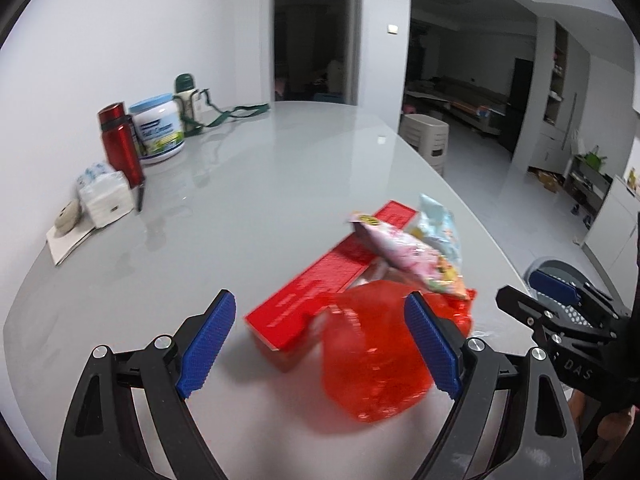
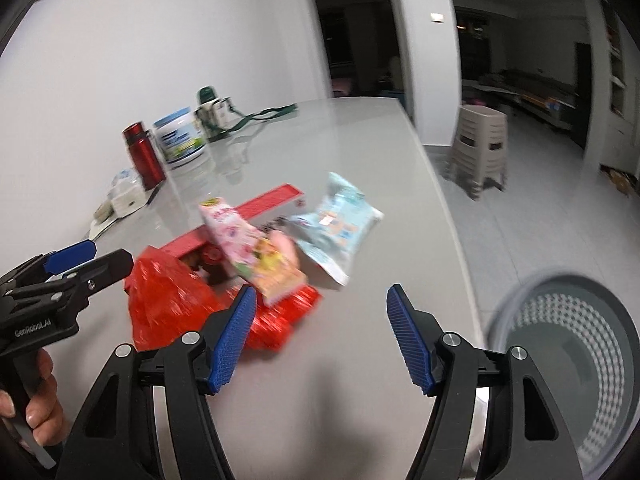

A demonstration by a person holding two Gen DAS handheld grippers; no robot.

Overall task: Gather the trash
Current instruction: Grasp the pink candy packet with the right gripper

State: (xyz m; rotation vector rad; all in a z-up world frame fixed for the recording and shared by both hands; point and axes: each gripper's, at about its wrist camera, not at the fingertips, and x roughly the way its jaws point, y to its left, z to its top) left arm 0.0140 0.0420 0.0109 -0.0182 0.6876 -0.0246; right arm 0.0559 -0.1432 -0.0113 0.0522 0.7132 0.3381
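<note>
A heap of trash lies near the table's front right edge: a long red box (image 1: 320, 284) (image 2: 272, 204), a crumpled red plastic bag (image 1: 372, 352) (image 2: 168, 300), a pink snack packet (image 1: 412, 260) (image 2: 256, 256) and a light blue packet (image 1: 438, 220) (image 2: 340, 228). My left gripper (image 1: 320, 344) is open, low over the red bag and box. My right gripper (image 2: 320, 336) is open and empty, just right of the heap. Each gripper shows in the other's view, the right one (image 1: 560, 304) and the left one (image 2: 76, 264).
A grey perforated bin (image 2: 568, 360) stands on the floor right of the table. At the table's far left are a red bottle (image 1: 120, 144), a white tub (image 1: 158, 128), a green flask (image 1: 188, 96) and a tissue pack (image 1: 106, 198). Stacked stools (image 2: 480, 148) stand beyond.
</note>
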